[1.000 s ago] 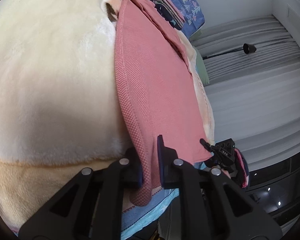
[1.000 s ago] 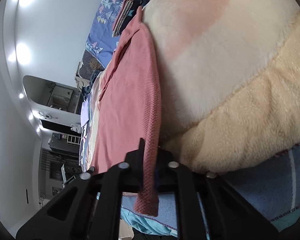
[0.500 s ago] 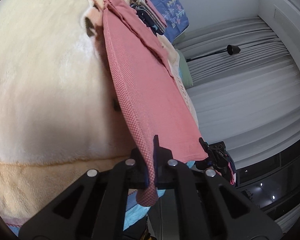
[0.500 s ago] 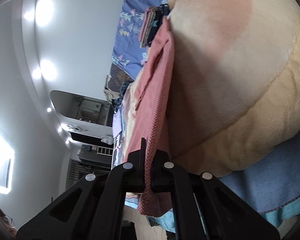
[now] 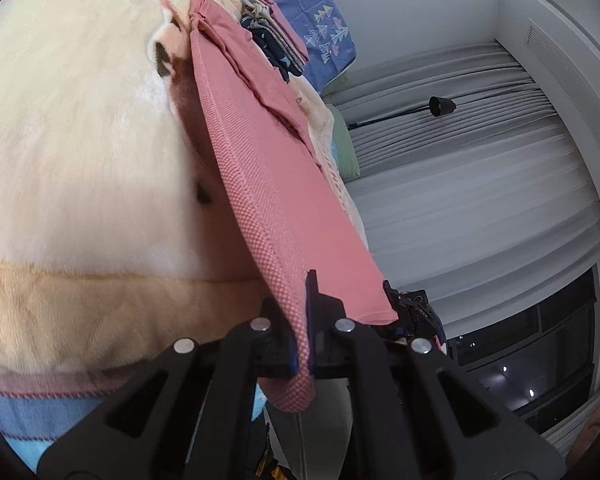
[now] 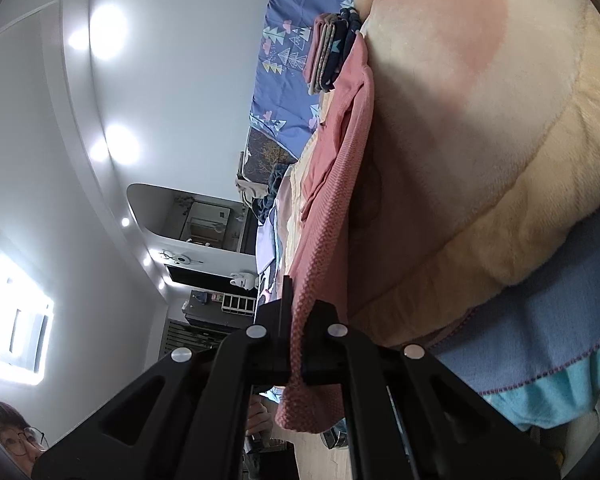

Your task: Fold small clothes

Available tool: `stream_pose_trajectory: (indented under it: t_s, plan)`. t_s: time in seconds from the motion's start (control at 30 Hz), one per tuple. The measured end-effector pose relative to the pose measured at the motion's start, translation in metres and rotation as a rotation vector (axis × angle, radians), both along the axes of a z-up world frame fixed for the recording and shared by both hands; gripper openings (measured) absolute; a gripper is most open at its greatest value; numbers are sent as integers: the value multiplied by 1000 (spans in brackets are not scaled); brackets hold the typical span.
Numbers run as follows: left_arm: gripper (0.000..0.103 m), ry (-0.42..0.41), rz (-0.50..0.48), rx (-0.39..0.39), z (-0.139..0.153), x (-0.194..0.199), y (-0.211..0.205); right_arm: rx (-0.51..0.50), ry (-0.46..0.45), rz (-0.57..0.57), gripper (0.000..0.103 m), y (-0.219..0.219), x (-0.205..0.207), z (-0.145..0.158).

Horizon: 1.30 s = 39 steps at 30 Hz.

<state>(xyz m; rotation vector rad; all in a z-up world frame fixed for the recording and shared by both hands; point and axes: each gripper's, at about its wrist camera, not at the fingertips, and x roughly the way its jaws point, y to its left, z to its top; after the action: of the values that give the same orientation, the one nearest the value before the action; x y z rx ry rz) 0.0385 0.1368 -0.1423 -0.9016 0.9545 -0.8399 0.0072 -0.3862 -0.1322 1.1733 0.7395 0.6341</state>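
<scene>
A pink knit garment (image 5: 260, 168) stretches from the near edge of the bed toward the far side, its near hem lifted off the cream fleece blanket (image 5: 72, 128). My left gripper (image 5: 305, 320) is shut on one near corner of the hem, and the cloth end hangs below the pads. The other near corner is pinched in my right gripper (image 6: 296, 324), also shut, with the pink garment (image 6: 332, 200) running away from it over the blanket (image 6: 480, 140). In the left wrist view the right gripper (image 5: 410, 312) shows at the garment's other corner.
A stack of folded clothes (image 5: 276, 36) lies beyond the garment on a blue patterned sheet (image 5: 312, 8). Grey curtains (image 5: 460, 160) and a black lamp (image 5: 440, 106) stand past the bed. A blue towel (image 6: 540, 340) edges the blanket. A person's head (image 6: 8, 436) shows low left.
Both grippers have risen with the hem, so the near part of the pink garment now hangs clear of the blanket. Both views have tilted upward.
</scene>
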Motion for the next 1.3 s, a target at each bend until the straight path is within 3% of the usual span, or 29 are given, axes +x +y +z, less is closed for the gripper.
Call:
stream_pose_trajectory:
  t_s: [0.27,0.7,1.0,1.3]
  plan:
    - [3,-7,-3,-1,7,-41,7,-31,21,8,3,1,-23,-7]
    - [3,57,-13,4,-14,-96,22,-79,77,61,3,7,-47,-21]
    - [3,101,-21,15,-28,-67,22,-55,123,85,3,7,-27,-35]
    - [3,42,-34,-40,5,-18,16,73,53,110,3,7,23,3]
